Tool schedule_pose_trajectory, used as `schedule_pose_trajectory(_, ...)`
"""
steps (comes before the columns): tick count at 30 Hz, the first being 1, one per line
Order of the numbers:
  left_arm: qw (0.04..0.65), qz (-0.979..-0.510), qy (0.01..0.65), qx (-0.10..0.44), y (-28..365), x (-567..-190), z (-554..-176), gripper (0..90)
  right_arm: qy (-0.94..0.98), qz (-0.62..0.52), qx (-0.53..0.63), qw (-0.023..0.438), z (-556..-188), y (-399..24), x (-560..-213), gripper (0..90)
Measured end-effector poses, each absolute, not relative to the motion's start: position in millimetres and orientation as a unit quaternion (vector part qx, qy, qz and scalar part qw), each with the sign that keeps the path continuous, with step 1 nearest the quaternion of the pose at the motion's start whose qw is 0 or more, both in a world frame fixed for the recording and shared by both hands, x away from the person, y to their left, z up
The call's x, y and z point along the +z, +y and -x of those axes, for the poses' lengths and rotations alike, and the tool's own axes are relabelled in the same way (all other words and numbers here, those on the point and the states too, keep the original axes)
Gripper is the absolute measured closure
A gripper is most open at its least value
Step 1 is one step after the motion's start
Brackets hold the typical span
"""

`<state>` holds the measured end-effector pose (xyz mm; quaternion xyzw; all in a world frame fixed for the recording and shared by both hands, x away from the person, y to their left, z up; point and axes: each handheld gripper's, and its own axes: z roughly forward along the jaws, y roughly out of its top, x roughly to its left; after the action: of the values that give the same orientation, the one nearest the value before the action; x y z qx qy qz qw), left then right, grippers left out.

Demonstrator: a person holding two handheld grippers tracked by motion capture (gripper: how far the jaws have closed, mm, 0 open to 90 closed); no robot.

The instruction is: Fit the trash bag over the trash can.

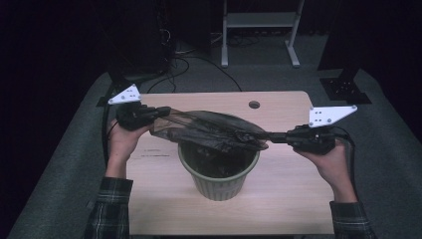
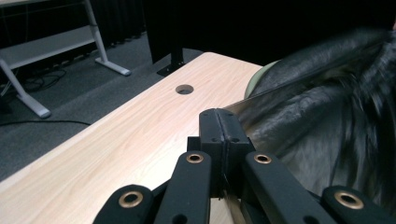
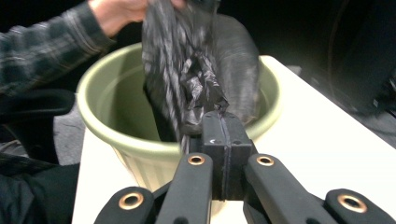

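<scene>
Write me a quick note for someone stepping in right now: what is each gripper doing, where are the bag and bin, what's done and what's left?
Left gripper: shut on one edge of the black bag.
Right gripper: shut on the opposite edge.
The bag hangs stretched between them over the green bin, which stands on the wooden table; part of it already dips inside.
Done: bag gripped on both sides and held above the bin.
Left: probably open the bag's mouth, lower it in and fit its edge around the rim.
</scene>
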<state>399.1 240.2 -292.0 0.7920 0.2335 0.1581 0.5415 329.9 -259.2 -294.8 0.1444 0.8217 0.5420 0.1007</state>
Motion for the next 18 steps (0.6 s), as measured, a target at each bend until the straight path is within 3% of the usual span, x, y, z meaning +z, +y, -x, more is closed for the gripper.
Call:
schedule_pose_trajectory(4,0.542,-0.794,0.229,0.153,237.2,-300.0,-392.6,89.8,0.825,-0.167,0.530,0.106,-334.9,-266.9,-302.5,89.0)
schedule_pose_trajectory(6,0.546,-0.792,0.224,0.154,233.7,-302.6,-388.8,89.7,0.820,-0.182,0.531,0.114,-335.9,-267.9,-302.6,72.3)
schedule_pose_trajectory(10,0.554,-0.789,0.216,0.155,229.7,-303.4,-382.5,89.7,0.790,-0.178,0.575,0.116,-328.7,-269.3,-286.6,65.1)
schedule_pose_trajectory(18,0.556,-0.786,0.220,0.158,230.2,-302.9,-380.1,89.7,0.783,-0.132,0.597,0.115,-314.6,-243.1,-257.9,59.0)
